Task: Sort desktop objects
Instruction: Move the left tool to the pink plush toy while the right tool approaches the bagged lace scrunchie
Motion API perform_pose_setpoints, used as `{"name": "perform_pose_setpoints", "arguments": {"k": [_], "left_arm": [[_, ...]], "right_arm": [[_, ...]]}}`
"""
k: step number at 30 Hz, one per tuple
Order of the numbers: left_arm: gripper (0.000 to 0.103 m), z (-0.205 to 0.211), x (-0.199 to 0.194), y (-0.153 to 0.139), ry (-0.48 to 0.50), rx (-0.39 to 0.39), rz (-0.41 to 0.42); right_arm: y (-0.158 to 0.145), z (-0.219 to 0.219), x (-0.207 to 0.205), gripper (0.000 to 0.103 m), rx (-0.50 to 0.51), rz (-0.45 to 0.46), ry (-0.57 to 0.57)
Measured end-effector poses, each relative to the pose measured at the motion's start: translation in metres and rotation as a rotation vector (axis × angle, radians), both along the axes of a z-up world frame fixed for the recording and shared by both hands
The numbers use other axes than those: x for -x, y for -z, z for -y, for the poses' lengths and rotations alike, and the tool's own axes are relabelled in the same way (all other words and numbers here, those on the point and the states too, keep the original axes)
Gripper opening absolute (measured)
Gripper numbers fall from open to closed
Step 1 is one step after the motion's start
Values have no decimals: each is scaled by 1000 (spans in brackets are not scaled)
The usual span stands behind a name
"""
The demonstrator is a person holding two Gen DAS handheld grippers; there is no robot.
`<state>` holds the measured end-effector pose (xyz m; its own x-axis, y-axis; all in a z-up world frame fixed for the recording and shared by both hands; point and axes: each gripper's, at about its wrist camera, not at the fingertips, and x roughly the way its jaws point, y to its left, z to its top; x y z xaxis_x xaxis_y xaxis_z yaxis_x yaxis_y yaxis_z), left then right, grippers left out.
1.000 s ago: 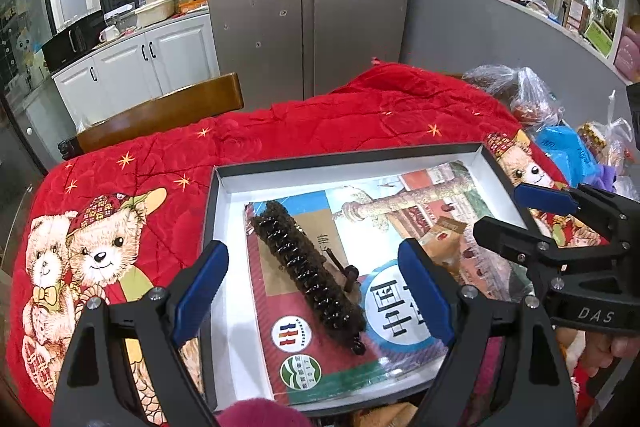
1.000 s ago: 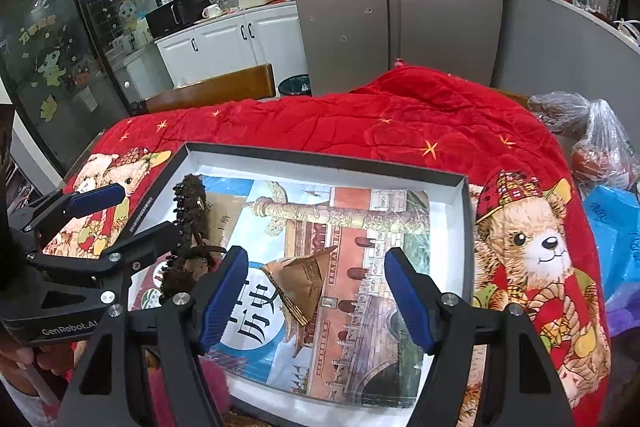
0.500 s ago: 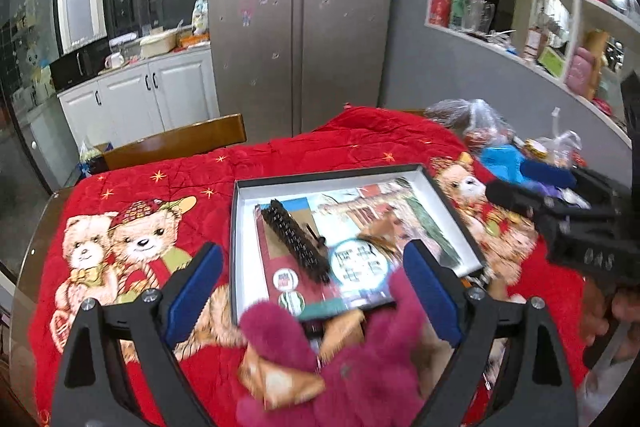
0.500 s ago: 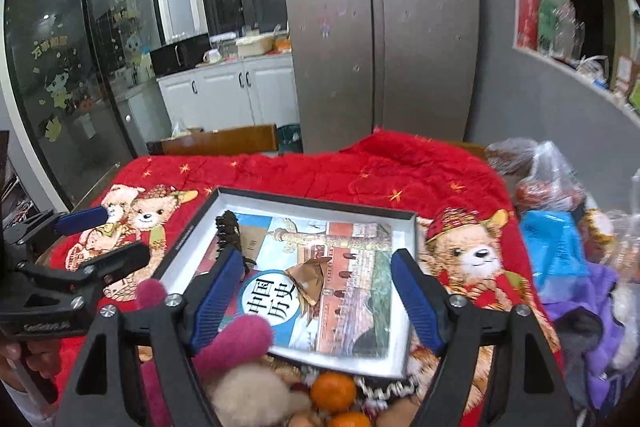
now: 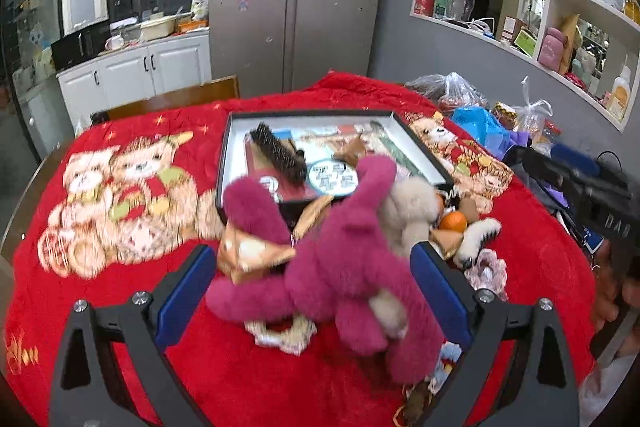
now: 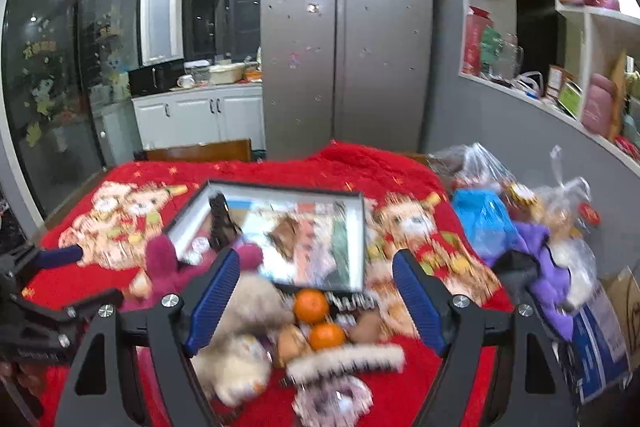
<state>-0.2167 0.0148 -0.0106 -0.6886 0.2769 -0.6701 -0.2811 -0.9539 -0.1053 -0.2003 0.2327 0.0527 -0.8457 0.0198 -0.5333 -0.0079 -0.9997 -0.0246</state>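
While both the left gripper and right gripper hang released, empty, jaws just widened, crowded magenta plush risks snagging neighbours near the tabletop's front edge.

We carry two matching black grippers. Our left gripper has angular black arms, silver screw heads at the joints and flat blue pads with fine ribbing. Our right gripper is built the same, its ribbed blue pads edged in black. White lettering marks each body's side, and a dark cable runs behind the right one.
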Motion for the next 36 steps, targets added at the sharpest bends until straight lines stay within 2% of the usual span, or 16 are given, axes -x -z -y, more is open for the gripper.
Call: {"name": "perform_pose_setpoints", "arguments": {"k": [6, 10, 14, 21, 31, 33, 36], "left_arm": [[99, 8, -9, 27, -32, -35, 44], [99, 8, -4, 33, -41, -26, 50], [99, 6, 4, 39, -49, -19, 68], [99, 0, 23, 49, -39, -30, 116], [99, -11, 46, 43, -6, -58, 132], [103, -13, 53, 47, -13, -54, 146], [103, -13, 64, 58, -19, -72, 172]], "right_arm": [[48, -21, -19, 81, 37, 72, 36], [82, -44, -21, 81, 90, 149, 81], [102, -54, -19, 81, 112, 191, 105], [122, -64, -14, 81, 124, 221, 124], [145, -67, -3, 81, 164, 273, 97], [147, -68, -2, 81, 171, 278, 97], [151, -68, 0, 81, 166, 299, 114]]}}
